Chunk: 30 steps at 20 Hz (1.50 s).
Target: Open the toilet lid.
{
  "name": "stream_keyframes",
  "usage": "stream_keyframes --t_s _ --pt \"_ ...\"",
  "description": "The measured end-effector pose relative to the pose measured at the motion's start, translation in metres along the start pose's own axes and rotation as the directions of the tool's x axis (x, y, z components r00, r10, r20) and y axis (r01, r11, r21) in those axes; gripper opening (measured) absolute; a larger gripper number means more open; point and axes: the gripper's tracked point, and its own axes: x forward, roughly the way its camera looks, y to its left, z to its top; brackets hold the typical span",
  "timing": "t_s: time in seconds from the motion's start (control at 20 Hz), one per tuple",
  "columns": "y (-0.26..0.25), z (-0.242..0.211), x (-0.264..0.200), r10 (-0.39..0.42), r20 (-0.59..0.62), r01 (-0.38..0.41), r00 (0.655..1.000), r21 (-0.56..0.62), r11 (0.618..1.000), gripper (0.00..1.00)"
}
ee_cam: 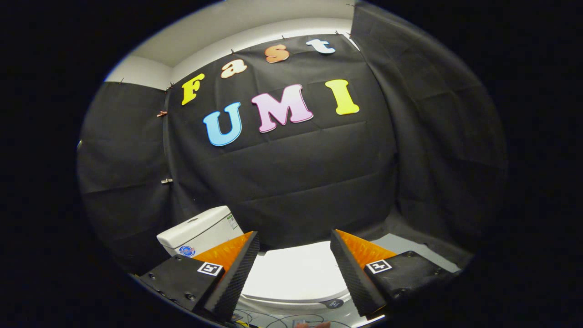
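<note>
1. Gripper view: gripper (295, 255) is hanging released, fingers spread wide, gripping nothing.
2. Toilet lid (298, 273) is lying closed and flat, showing between the fingers and just below them, at 6 o'clock.
3. Tank (200, 233) is sitting beyond the left finger, at 10 o'clock from the lid.
4. Advice: lower toward the lid's near rim, slip one finger under the edge, then lift in an arc toward the tank.
</note>
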Motion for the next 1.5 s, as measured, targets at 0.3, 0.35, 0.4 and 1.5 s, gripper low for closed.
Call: stream_keyframes --t_s 0.3,0.35,0.4,1.5 --pt "-0.058 -0.066 0.016 -0.038 -0.126 0.064 0.991 0.210 0.976 0.98" --pt "-0.067 -0.076 0.017 -0.043 -0.143 0.077 0.989 0.245 0.966 0.98" --pt "-0.075 -0.087 0.017 -0.045 -0.164 0.090 0.985 0.277 0.957 0.99" --pt "-0.162 -0.299 0.048 0.028 -0.561 0.383 0.828 0.601 0.701 0.96"
